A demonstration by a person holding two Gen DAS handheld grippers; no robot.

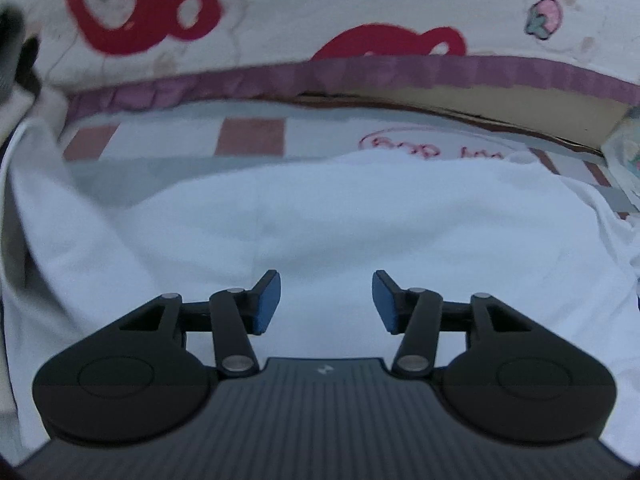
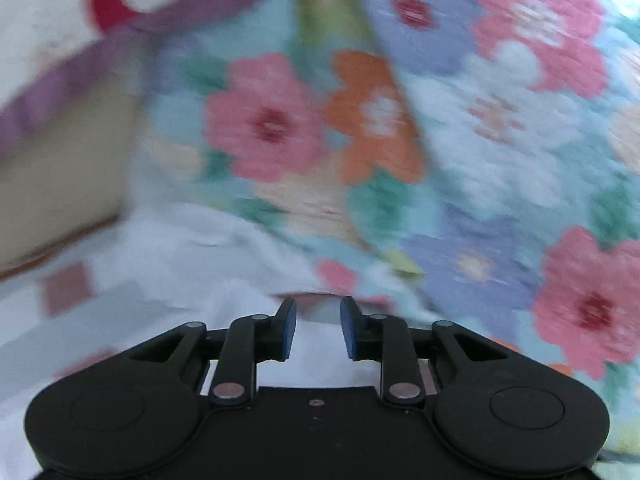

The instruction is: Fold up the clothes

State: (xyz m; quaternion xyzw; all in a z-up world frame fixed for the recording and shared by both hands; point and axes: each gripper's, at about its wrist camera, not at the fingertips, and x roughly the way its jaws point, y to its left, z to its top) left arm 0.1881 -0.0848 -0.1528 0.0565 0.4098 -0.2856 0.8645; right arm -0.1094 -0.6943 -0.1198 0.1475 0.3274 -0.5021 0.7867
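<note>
Up close, the left gripper (image 1: 326,300) stands with its two blue-padded jaws wide apart and nothing between them, held low and level over one white garment (image 1: 320,216). That cloth spreads beneath the jaws and ahead of them, and runs out past both sides; on the left it rises in a fold. Beyond its far edge lies one checked sheet (image 1: 248,136) with reddish squares and a pink scribbled print. Farther ahead runs one purple trim band (image 1: 400,72), and above it a cream cloth printed with two red bear shapes (image 1: 132,4).

The right gripper (image 2: 318,328) has its jaws parted too, narrower than the left pair, holding nothing. White cloth (image 2: 192,256) lies under and just ahead of them, reaching left. This view is blurred. Ahead and to the right rises one floral blanket (image 2: 460,128) with pink, orange, white and lilac flowers; to the far left the purple band (image 2: 60,76) shows again.
</note>
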